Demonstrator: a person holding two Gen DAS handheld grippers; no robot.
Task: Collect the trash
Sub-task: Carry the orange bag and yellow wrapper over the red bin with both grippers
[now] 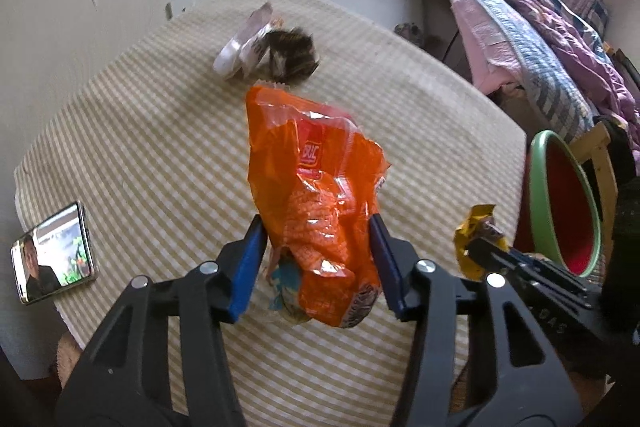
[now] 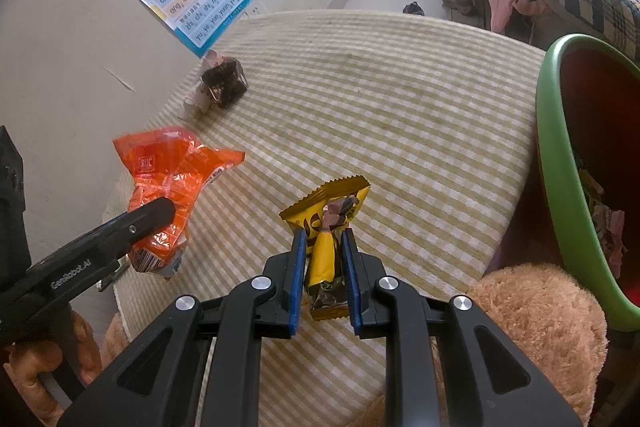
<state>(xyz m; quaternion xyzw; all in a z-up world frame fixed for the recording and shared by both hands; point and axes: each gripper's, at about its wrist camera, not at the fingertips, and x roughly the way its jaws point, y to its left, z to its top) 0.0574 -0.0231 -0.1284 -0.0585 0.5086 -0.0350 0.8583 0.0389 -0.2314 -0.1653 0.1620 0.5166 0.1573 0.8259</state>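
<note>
Orange bag [image 1: 316, 195]: hanging over the checked table [image 1: 160, 147], my left gripper [image 1: 318, 267] squeezing it.
Yellow wrapper [image 2: 326, 247]: my right gripper [image 2: 324, 283] is pinching it tight.
Green bin [image 2: 560, 163]: sitting right of both (right hand is nearer).

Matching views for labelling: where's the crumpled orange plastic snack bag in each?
Left wrist: crumpled orange plastic snack bag at centre, between the left gripper fingers.
Right wrist: same bag at left-centre.
Shared landmark: green-rimmed red bin, right edge in both.
</note>
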